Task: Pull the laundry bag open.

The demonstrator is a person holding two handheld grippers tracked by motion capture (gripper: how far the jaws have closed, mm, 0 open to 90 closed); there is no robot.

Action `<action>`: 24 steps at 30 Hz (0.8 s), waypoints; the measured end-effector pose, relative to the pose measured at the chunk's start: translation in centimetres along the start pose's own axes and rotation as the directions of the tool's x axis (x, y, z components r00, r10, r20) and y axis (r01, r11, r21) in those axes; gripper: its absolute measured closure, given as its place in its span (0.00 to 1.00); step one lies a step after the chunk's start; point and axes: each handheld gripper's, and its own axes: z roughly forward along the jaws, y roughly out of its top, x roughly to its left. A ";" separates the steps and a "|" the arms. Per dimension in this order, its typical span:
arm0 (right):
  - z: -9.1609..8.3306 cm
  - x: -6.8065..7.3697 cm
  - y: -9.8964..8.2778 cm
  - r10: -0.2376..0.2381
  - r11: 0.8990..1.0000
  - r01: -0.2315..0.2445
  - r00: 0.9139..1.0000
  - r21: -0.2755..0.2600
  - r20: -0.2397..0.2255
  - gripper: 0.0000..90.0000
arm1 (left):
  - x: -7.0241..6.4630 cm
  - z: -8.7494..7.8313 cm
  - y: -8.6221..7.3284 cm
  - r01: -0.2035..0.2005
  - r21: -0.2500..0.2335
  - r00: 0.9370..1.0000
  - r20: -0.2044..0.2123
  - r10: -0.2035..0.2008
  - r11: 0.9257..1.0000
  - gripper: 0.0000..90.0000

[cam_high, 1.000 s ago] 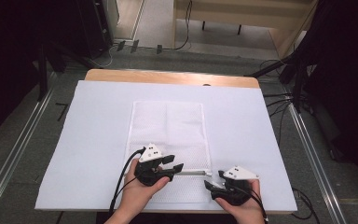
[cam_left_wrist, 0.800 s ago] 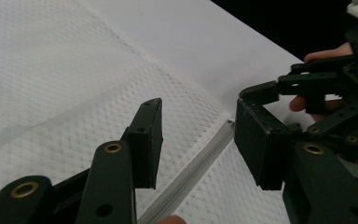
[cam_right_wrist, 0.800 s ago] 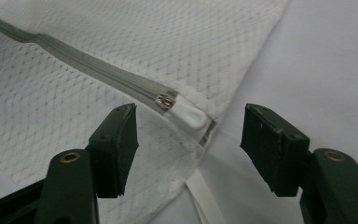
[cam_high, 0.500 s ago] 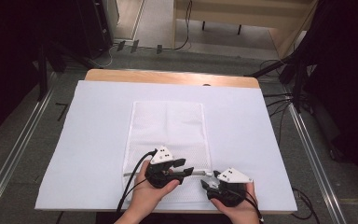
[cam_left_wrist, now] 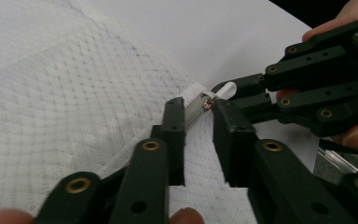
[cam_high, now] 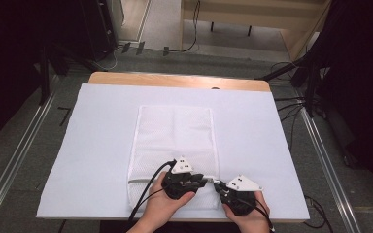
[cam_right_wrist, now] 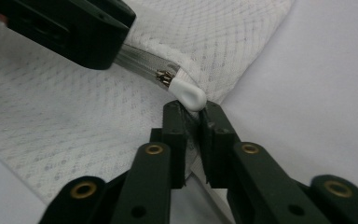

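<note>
One white mesh bag (cam_high: 174, 141) lies flat on the table (cam_high: 102, 145). Both claws have just closed: the left claw (cam_left_wrist: 200, 112) on its zipper (cam_left_wrist: 195, 109), the right claw (cam_right_wrist: 192, 114) apparently on the bag's corner under the white pull (cam_right_wrist: 187, 94).

The left tongs (cam_high: 205, 180) cover part of the mesh bag's (cam_high: 174, 136) zipper (cam_left_wrist: 196, 108). Whether the right tongs (cam_right_wrist: 192, 116) pinch the white zipper pull (cam_right_wrist: 189, 94) or fabric beneath is hidden.
</note>
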 end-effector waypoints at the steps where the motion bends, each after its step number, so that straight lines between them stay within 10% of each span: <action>1: 0.0 0.1 0.0 -0.002 1.000 0.002 1.000 0.000 0.001 0.96 | 0.0 0.3 -0.1 -0.002 0.017 1.000 -0.007 0.003 1.000 0.93; 24: -1.6 1.3 0.7 -0.075 0.988 0.075 0.997 -0.138 0.003 0.97 | 0.2 -0.2 -0.3 -0.020 0.023 0.999 0.040 0.019 1.000 0.82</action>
